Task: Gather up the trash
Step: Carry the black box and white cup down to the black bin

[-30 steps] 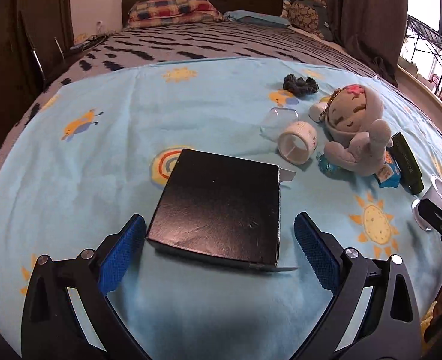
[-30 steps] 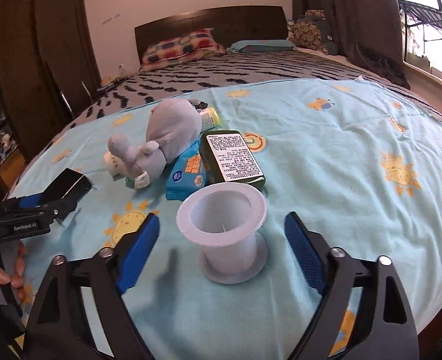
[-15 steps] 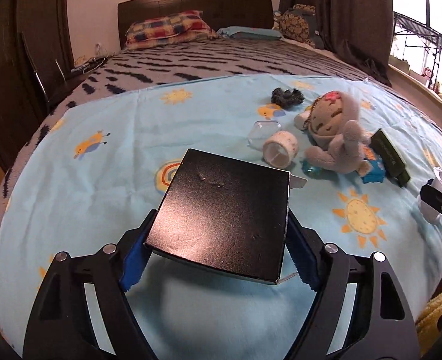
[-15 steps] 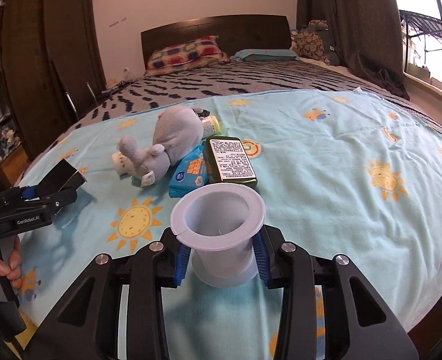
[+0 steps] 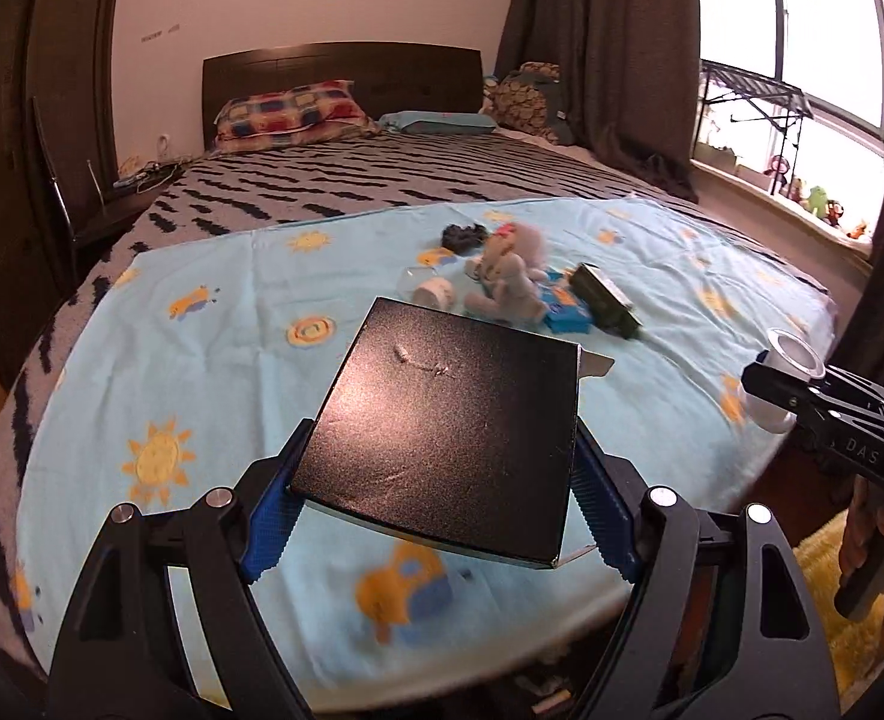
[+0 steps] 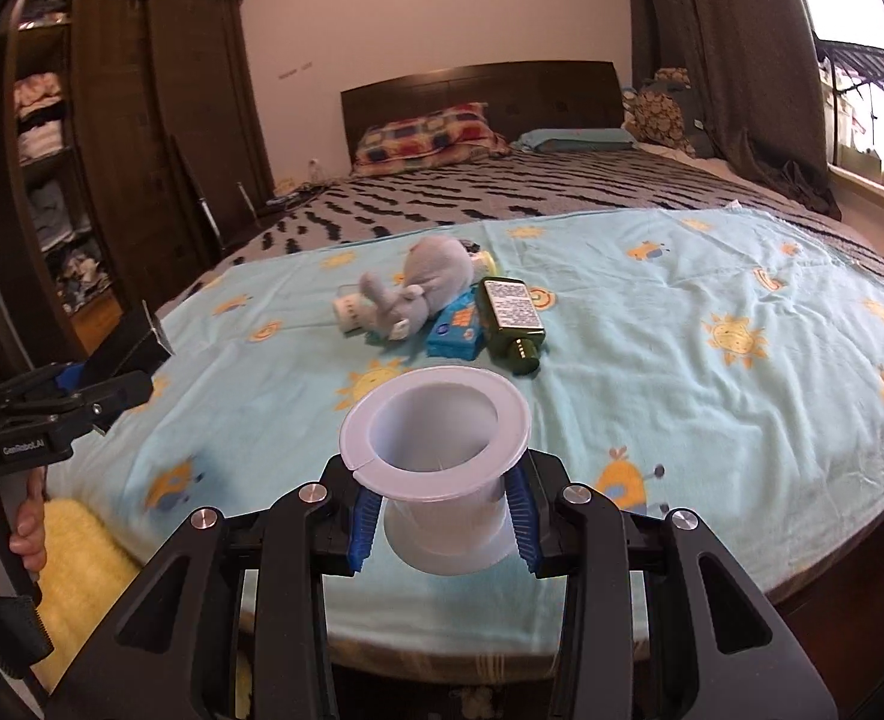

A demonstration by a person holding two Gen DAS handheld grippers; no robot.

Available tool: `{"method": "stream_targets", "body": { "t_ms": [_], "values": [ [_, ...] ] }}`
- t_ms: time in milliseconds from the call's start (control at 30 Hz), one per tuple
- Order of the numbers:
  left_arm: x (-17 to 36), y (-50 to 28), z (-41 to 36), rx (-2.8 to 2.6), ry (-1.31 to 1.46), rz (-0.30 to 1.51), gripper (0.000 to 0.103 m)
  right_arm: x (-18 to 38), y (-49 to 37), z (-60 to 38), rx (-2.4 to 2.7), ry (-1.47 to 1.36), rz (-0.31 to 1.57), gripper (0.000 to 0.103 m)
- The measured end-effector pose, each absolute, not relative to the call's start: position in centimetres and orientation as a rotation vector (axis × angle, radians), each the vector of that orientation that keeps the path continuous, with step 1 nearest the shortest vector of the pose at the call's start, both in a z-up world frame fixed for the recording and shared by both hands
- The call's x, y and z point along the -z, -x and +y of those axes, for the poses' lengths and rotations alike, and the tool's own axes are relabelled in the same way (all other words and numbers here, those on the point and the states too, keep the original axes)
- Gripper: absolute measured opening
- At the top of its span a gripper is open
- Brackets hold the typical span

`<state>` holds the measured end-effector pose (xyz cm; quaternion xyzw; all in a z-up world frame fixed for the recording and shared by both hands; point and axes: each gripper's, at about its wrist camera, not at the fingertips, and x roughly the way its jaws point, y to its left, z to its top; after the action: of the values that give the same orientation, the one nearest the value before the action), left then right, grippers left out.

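My left gripper (image 5: 435, 510) is shut on a flat black box (image 5: 448, 420) and holds it lifted above the blue bed sheet (image 5: 231, 360). My right gripper (image 6: 442, 516) is shut on a white plastic spool (image 6: 435, 456) with a wide flange, held above the bed's near edge. The spool and right gripper also show at the right of the left wrist view (image 5: 793, 360). The box and left gripper show at the left of the right wrist view (image 6: 123, 354).
On the sheet lie a grey plush toy (image 6: 423, 288), a blue packet (image 6: 457, 330), a dark green bottle (image 6: 511, 321), a tape roll (image 5: 435, 294) and a dark scrunchie (image 5: 463, 234). A yellow rug (image 6: 81, 564) lies by the bed. A wardrobe (image 6: 141, 150) stands left.
Both grippers closed from open onto their objects, the left on the black box and the right on the spool, then lifted them and drew back from the bed.
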<state>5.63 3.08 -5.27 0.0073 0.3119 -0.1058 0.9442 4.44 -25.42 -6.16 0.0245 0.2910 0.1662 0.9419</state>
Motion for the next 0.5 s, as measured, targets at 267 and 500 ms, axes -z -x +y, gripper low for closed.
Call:
{"method": "stream_targets", "body": {
  "t_ms": [267, 500],
  "values": [
    [7.8, 0.8, 0.4, 0.361, 0.039, 0.695, 0.077, 7.2, 0.9, -26.0, -0.371, -0.07, 0.654, 0.038],
    [12.1, 2.9, -1.9, 0.39, 0.02, 0.817, 0.077, 11.7, 2.9, -26.9, -0.334, -0.133, 0.772, 0.038]
  ]
}}
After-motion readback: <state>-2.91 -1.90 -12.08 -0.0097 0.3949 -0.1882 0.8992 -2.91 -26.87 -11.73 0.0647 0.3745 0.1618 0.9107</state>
